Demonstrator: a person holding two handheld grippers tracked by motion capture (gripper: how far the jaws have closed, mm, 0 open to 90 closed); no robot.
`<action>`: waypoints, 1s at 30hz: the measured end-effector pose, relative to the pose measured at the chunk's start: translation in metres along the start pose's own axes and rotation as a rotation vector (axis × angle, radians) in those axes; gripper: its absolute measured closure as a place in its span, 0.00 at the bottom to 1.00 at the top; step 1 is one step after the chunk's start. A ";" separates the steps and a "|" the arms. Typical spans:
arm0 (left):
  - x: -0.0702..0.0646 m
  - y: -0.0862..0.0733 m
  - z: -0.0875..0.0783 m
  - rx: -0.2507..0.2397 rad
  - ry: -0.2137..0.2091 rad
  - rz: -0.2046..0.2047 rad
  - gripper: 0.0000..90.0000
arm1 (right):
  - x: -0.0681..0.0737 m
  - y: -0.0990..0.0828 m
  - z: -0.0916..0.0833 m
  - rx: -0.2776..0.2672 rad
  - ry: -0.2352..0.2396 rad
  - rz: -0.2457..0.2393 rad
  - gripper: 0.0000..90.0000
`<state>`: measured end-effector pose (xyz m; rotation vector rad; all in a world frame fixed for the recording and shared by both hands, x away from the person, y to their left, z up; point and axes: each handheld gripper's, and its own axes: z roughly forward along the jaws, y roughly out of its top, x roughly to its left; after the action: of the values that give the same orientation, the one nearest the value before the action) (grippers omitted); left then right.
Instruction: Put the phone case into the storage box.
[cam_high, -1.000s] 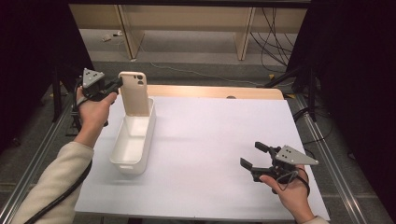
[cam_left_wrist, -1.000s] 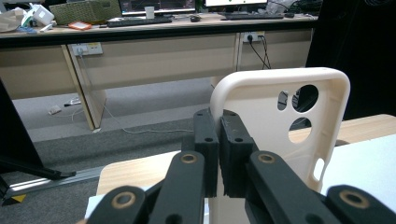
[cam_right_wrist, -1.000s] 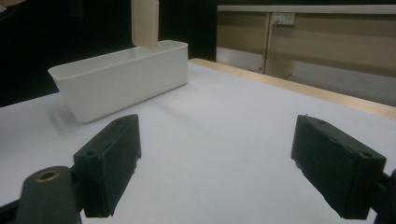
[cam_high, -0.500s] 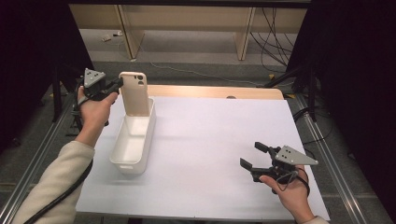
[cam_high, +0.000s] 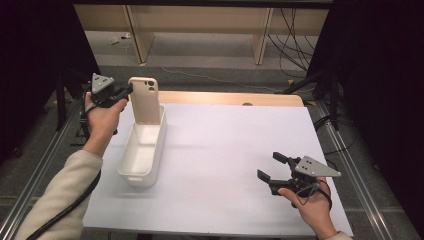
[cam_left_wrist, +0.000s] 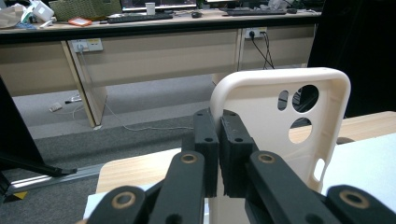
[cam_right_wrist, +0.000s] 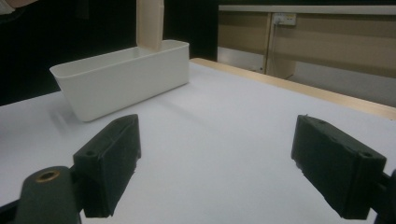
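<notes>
A beige phone case (cam_high: 145, 100) stands upright with its lower end in the far end of a white oblong bin (cam_high: 142, 150). My left gripper (cam_high: 127, 91) is shut on the case's upper left edge; in the left gripper view the pads (cam_left_wrist: 219, 154) pinch the rim of the phone case (cam_left_wrist: 285, 130) beside the camera cut-outs. At the table's front right my right gripper (cam_high: 272, 167) rests open just above the white surface, nothing between its jaws. In the right gripper view my right gripper (cam_right_wrist: 215, 158) faces the bin (cam_right_wrist: 121, 81) and the phone case (cam_right_wrist: 150, 23) rising from it.
The white tabletop (cam_high: 235, 145) spreads between bin and right hand, with a wooden strip (cam_high: 230, 98) along its far edge. Metal rails (cam_high: 45, 160) run along both sides. Desk legs and cables (cam_high: 295, 30) lie on the floor beyond.
</notes>
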<state>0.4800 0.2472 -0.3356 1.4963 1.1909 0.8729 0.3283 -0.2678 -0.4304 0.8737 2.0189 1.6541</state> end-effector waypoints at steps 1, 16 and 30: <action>0.000 0.000 0.000 0.000 0.000 -0.001 0.96 | 0.000 0.000 0.000 -0.001 0.000 0.000 0.19; 0.002 -0.001 0.004 0.009 0.006 -0.001 0.96 | 0.000 0.000 0.000 0.001 0.002 0.002 0.19; 0.001 -0.002 0.007 0.015 0.008 0.002 0.96 | 0.000 0.001 -0.002 0.010 -0.003 -0.008 0.19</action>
<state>0.4865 0.2467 -0.3399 1.5075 1.2043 0.8739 0.3273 -0.2688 -0.4291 0.8700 2.0282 1.6384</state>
